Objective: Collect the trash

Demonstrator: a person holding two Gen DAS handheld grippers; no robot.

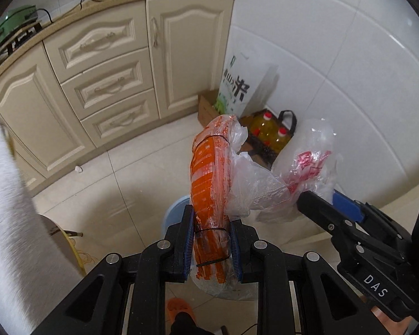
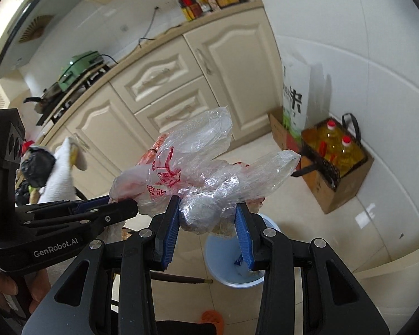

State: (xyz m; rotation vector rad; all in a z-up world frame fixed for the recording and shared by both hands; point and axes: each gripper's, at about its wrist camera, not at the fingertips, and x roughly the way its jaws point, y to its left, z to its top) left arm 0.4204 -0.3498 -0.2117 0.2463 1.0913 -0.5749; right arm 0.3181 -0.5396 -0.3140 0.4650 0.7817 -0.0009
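Note:
My left gripper [image 1: 212,247] is shut on an orange printed plastic wrapper [image 1: 208,178] bound with black bands. It stands upright between the blue pads. My right gripper [image 2: 209,223] is shut on a crumpled clear plastic bag with red print [image 2: 198,164]. In the left wrist view the right gripper [image 1: 318,201] comes in from the right, holding that bag [image 1: 301,173]. In the right wrist view the left gripper [image 2: 123,205] comes in from the left. A light blue trash bucket [image 2: 234,268] stands on the floor below both, and part of its rim [image 1: 176,209] shows in the left wrist view.
Cream kitchen cabinets [image 1: 97,64] run along the left. A rice bag [image 1: 236,89] and a box of oil bottles [image 2: 338,153] stand in the corner by the tiled wall. A crumpled white scrap [image 1: 78,169] lies on the floor. A white cloth [image 1: 11,223] hangs at left.

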